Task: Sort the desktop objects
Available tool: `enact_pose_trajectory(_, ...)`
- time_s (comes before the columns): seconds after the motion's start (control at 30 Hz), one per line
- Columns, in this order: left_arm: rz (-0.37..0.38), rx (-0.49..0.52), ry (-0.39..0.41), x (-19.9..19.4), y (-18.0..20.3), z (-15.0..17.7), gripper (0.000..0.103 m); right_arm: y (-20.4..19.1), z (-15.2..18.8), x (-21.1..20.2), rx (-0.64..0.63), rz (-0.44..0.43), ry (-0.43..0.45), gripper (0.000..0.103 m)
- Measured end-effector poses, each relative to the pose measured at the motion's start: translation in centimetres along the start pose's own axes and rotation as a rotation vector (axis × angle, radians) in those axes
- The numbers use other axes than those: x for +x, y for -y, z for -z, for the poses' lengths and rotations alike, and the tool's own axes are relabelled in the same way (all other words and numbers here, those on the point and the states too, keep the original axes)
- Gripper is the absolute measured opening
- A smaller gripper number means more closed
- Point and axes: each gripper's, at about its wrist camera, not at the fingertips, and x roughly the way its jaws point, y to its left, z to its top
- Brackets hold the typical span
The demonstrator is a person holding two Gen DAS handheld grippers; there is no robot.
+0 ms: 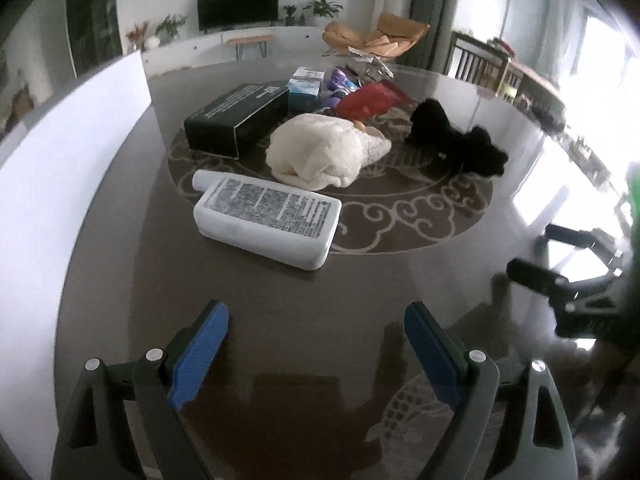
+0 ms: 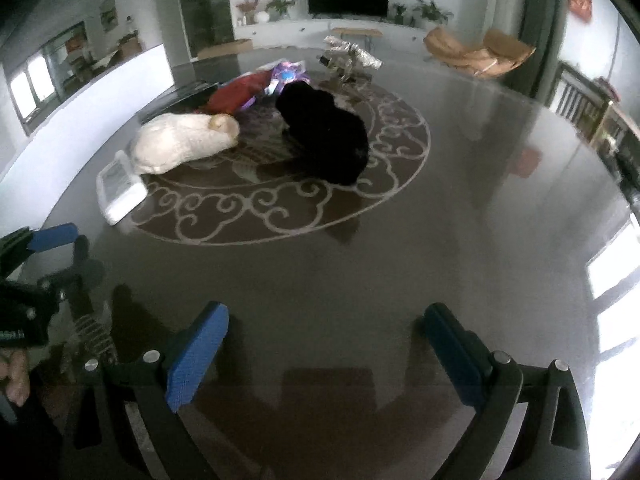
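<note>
A white flat bottle (image 1: pixel 268 222) lies on its side on the dark round table (image 1: pixel 280 320), just ahead of my left gripper (image 1: pixel 316 320), which is open and empty. Behind the bottle sit a cream plush toy (image 1: pixel 320 152), a black box (image 1: pixel 236 118), a black plush toy (image 1: pixel 456 140), a red pouch (image 1: pixel 368 102) and a blue-white carton (image 1: pixel 306 84). My right gripper (image 2: pixel 326 324) is open with nothing between its blue pads, well short of the black plush (image 2: pixel 324 136) and cream plush (image 2: pixel 184 142). The bottle (image 2: pixel 118 192) shows at the left.
A purple packet (image 2: pixel 288 74) and a crinkled silver wrapper (image 2: pixel 352 58) lie at the far side of the table's patterned centre. The other gripper (image 2: pixel 44 264) and a hand (image 2: pixel 16 376) sit at the left edge. A white wall panel (image 1: pixel 60 168) borders the table's left.
</note>
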Motion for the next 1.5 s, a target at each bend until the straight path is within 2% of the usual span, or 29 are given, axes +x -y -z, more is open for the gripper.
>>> enact_pose_trajectory(0.1, -0.027, 0.033, 0.000, 0.6, 0.5, 0.0, 0.094, -0.2, -0.1, 0.1, 0.006, 0.008, -0.002, 0.102)
enact_pose_trajectory(0.2, -0.041, 0.012, -0.019, 1.0, 0.0, -0.2, 0.103, -0.2, 0.0, 0.1, 0.018, 0.017, 0.009, 0.103)
enact_pose_trajectory(0.8, -0.072, -0.021, -0.029, 0.9, 0.0, -0.1, 0.103, -0.1, -0.1, 0.2, 0.020, 0.018, 0.015, 0.103)
enact_pose_trajectory(1.5, -0.055, -0.002, -0.023, 0.7, 0.0, 0.1, 0.103, -0.1, -0.2, 0.2, 0.021, 0.019, 0.015, 0.103)
